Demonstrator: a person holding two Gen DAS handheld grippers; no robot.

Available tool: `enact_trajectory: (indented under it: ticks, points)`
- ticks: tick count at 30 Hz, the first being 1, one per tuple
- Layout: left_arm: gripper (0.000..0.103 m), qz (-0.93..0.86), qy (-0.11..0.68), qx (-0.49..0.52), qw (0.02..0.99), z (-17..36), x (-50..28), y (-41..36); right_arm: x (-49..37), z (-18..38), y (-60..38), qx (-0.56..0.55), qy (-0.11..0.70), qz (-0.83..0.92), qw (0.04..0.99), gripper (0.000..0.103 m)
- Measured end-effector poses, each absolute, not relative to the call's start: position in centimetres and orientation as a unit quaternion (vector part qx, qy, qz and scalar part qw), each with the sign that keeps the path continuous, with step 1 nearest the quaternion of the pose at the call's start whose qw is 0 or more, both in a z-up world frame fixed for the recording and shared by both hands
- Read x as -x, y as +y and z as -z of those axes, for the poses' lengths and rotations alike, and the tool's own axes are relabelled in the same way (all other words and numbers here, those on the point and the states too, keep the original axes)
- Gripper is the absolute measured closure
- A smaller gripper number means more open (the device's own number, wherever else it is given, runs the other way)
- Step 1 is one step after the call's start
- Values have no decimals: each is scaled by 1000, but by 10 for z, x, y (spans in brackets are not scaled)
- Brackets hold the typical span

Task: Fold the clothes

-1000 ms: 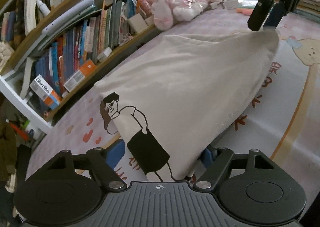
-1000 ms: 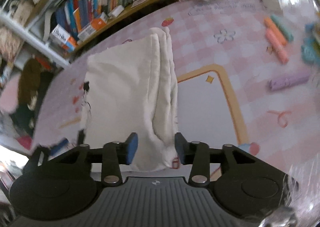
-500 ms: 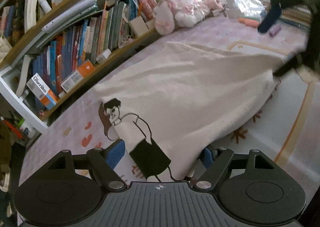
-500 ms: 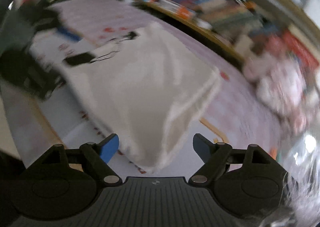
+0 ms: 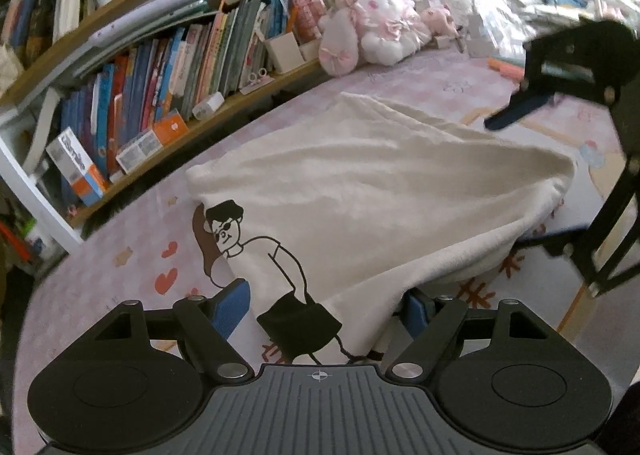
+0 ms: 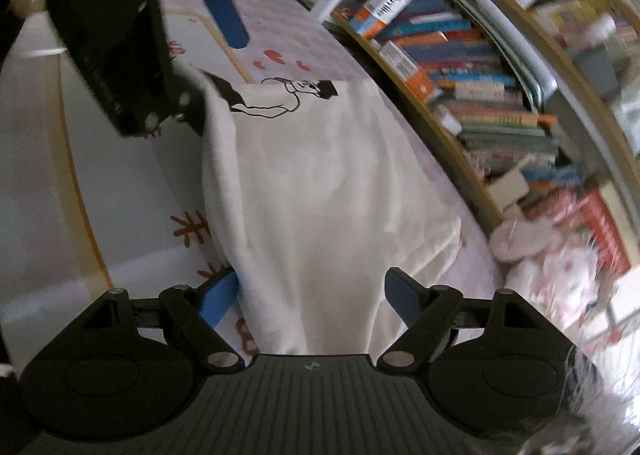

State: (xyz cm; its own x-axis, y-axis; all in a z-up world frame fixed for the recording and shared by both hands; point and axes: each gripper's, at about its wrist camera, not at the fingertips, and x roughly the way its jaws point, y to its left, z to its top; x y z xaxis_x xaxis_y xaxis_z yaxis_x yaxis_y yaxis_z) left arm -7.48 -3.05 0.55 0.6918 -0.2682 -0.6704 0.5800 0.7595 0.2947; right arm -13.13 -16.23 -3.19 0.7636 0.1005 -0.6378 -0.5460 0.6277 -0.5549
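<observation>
The cream cotton T-shirt with a black line-drawn cartoon figure (image 5: 360, 191) lies part-folded on the pink patterned play mat (image 5: 132, 275), its long side running parallel to the wooden bookshelf (image 5: 168, 67) along the mat's far edge. The left claw (image 5: 324, 307) has its blue pads spread wide at the printed end, with cloth draped between them; nothing is pinched, though the right pad sits under a lifted fold of fabric. The right claw (image 6: 316, 295) is likewise wide open at the opposite end, the plain cloth lying between its fingers, its left pad touching the folded edge. Judging from this, the step in hand is to take a fresh hold at both ends for the next fold. To do it well, each claw should close on all layers at the doubled edge nearest the open middle of the mat, not just the top sheet, so the earlier fold does not slide apart. Both ends should then lift together and level, keeping the cloth taut between them, and carry it over toward the bookshelf side so edges meet squarely. The pink plush toys (image 5: 376, 31) near the shelf sit well apart from the shirt.
</observation>
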Motion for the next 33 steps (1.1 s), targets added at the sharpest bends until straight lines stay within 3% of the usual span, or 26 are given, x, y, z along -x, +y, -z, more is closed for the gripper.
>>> enact_trajectory:
  ticks: [2, 4, 7, 11, 16, 24, 27, 33]
  points:
    - [24, 241, 315, -233, 888, -9, 72, -27, 131, 35, -159, 401, 283, -191, 850, 28]
    - [24, 242, 314, -230, 889, -12, 71, -26, 131, 38, -155, 412, 284, -195, 843, 51]
    - [27, 251, 310, -245, 884, -12, 74, -25, 127, 43, -156, 421, 302, -194, 833, 75]
    - [28, 260, 303, -292, 869, -2, 83, -29, 122, 36, -158, 417, 311, -189, 833, 91]
    - [43, 271, 281, -367, 845, 16, 102, -37, 120, 26, -154, 415, 304, -184, 837, 92]
    - [85, 284, 272, -393, 831, 25, 110, -38, 126, 33, -155, 428, 311, -186, 828, 90]
    - [90, 289, 280, -364, 840, 16, 102, -36, 131, 40, -161, 448, 311, -182, 819, 77]
    - [91, 296, 275, -358, 842, 8, 94, -34, 137, 47, -187, 473, 319, -165, 805, 77]
